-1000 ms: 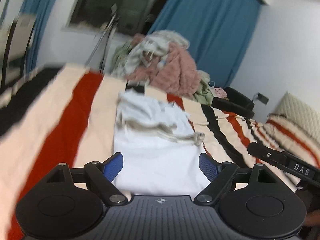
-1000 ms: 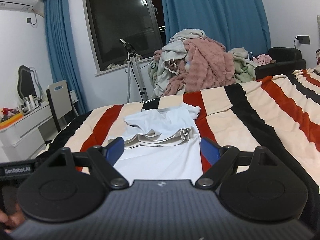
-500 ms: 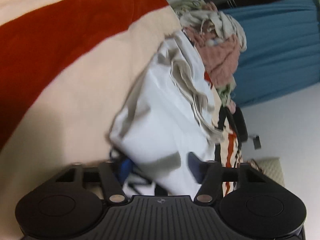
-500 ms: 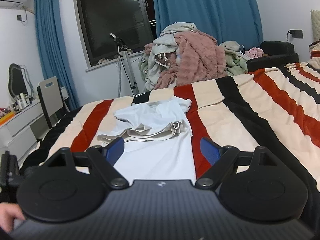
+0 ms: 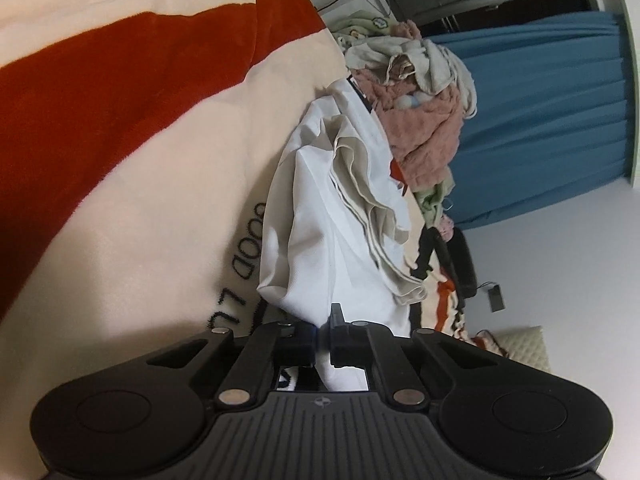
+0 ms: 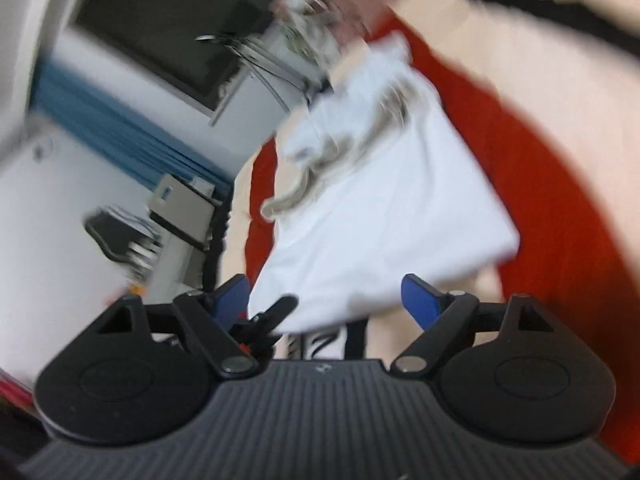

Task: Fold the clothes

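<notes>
A white T-shirt [image 5: 332, 220] lies on the striped blanket [image 5: 120, 160], with its beige-trimmed upper part bunched across the middle. My left gripper [image 5: 322, 332] is rolled to one side and shut on the shirt's near corner; white cloth runs between the pads. In the blurred right wrist view the shirt [image 6: 380, 200] spreads over the red and cream blanket [image 6: 560, 200]. My right gripper [image 6: 326, 296] stands open just above the shirt's near edge, with its blue pads [image 6: 420, 296] on either side of the hem and not pressing on it.
A heap of pink and grey clothes [image 5: 420, 112] sits at the far end of the bed, in front of blue curtains [image 5: 540, 120]. A black armchair [image 5: 460, 256] stands beside it. A dark window [image 6: 160, 20] and a grey chair [image 6: 180, 208] are off the bed's side.
My left gripper rolled, dropped to the shirt's near corner and shut on it. My right gripper also rolled and dropped toward the near hem, still open.
</notes>
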A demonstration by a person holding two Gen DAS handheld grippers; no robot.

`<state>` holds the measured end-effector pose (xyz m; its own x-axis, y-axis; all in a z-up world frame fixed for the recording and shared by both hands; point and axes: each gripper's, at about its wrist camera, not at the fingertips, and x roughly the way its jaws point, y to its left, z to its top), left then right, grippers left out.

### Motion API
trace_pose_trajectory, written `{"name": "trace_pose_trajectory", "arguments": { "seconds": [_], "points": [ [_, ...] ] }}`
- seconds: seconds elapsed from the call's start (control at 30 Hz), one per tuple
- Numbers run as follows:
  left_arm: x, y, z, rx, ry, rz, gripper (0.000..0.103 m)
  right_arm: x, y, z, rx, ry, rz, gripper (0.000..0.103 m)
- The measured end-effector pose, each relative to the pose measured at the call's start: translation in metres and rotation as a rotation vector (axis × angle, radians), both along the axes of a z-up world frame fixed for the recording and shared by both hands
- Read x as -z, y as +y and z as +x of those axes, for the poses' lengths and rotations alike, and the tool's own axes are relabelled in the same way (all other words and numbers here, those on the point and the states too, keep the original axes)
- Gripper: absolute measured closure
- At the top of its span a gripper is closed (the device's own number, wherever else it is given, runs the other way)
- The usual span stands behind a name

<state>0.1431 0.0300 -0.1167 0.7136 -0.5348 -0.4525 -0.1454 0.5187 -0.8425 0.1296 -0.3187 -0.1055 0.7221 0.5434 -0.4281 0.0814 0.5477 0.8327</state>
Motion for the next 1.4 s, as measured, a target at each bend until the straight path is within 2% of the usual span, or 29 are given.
{"name": "trace_pose_trajectory", "arguments": {
  "seconds": [0.07,0.13,0.2,0.27,0.3,0.37,0.43,0.57,0.7,0.8,0.93,1.07,1.17,1.3,1.4],
  "points": [
    [0.000,0.002,-0.002,-0.007,-0.006,-0.015,0.098,0.018,-0.009,0.004,0.054,0.078,0.068,0.028],
    [0.000,0.003,-0.003,-0.015,-0.011,-0.028,0.098,0.034,-0.017,0.008,0.095,0.139,0.127,0.030],
    [-0.001,0.004,-0.004,-0.020,-0.019,-0.037,0.098,0.047,-0.024,0.011,0.136,0.186,0.167,0.039],
    [-0.001,0.003,-0.004,-0.019,-0.027,-0.031,0.098,0.054,-0.030,0.013,0.175,0.203,0.170,0.062],
    [-0.001,0.003,-0.004,-0.018,-0.030,-0.027,0.098,0.057,-0.032,0.014,0.195,0.212,0.172,0.068],
    [-0.002,0.002,-0.004,-0.015,-0.037,-0.020,0.098,0.057,-0.033,0.015,0.218,0.192,0.141,0.087],
    [-0.006,0.002,-0.006,-0.015,-0.062,-0.021,0.098,0.049,-0.031,0.014,0.222,0.148,0.092,0.093],
    [-0.024,0.003,-0.018,-0.007,-0.144,-0.004,0.099,0.013,-0.020,0.003,0.198,-0.012,-0.049,0.095],
    [-0.055,0.007,-0.049,-0.001,-0.236,0.015,0.099,-0.027,-0.013,-0.027,0.169,-0.172,-0.127,0.095],
    [-0.078,0.007,-0.087,0.010,-0.295,0.041,0.099,-0.052,-0.012,-0.060,0.165,-0.268,-0.153,0.095],
    [-0.096,0.007,-0.153,0.014,-0.350,0.078,0.099,-0.066,-0.007,-0.124,0.182,-0.348,-0.171,0.095],
    [-0.103,0.007,-0.216,0.024,-0.388,0.089,0.099,-0.064,-0.002,-0.194,0.215,-0.397,-0.187,0.095],
    [-0.100,0.003,-0.234,0.028,-0.391,0.101,0.099,-0.058,0.005,-0.222,0.238,-0.393,-0.244,0.095],
    [-0.105,0.000,-0.222,0.030,-0.390,0.108,0.099,-0.059,0.001,-0.210,0.264,-0.376,-0.234,0.095],
    [-0.122,-0.004,-0.182,0.017,-0.392,0.118,0.098,-0.075,-0.001,-0.175,0.280,-0.364,-0.199,0.095]
  ]
}}
